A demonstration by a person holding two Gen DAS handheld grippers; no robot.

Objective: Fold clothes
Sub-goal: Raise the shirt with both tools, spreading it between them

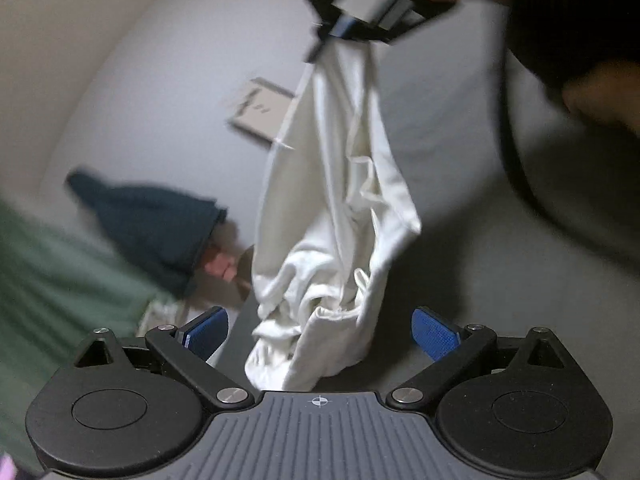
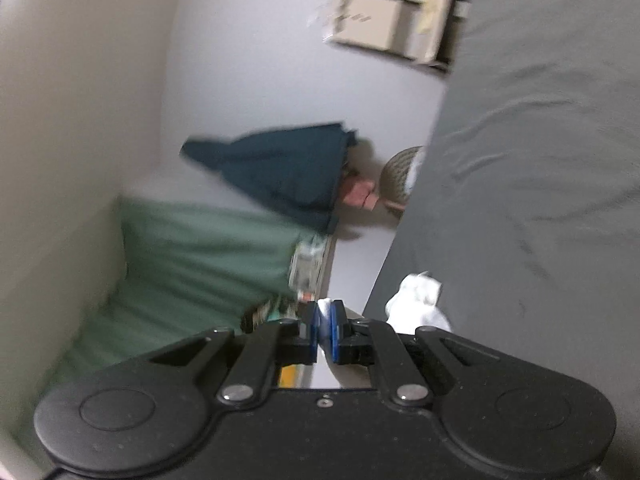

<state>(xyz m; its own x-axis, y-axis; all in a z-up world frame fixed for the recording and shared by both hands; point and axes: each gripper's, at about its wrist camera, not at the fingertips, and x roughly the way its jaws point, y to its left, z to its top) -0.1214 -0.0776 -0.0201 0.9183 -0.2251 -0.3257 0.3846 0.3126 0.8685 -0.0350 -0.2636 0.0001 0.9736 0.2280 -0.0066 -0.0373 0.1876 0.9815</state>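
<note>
A crumpled white cotton garment (image 1: 332, 216) dangles from the right gripper (image 2: 326, 326), its blue-padded fingers (image 2: 316, 328) clenched on the fabric; the left gripper (image 1: 320, 334) is spread wide, released.

Dim, motion-blurred, fisheye-warped edges

Green bedding (image 2: 192, 264), perhaps, blurred.

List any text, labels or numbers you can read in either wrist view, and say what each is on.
No text can be read in either view.
Framed picture on the wall: a few dark marks, too blurred to read.
Left gripper body: only a printed crosshair mark, no letters.
White garment: no label visible.
Small items beside the green cushion: too blurred to tell.
</note>
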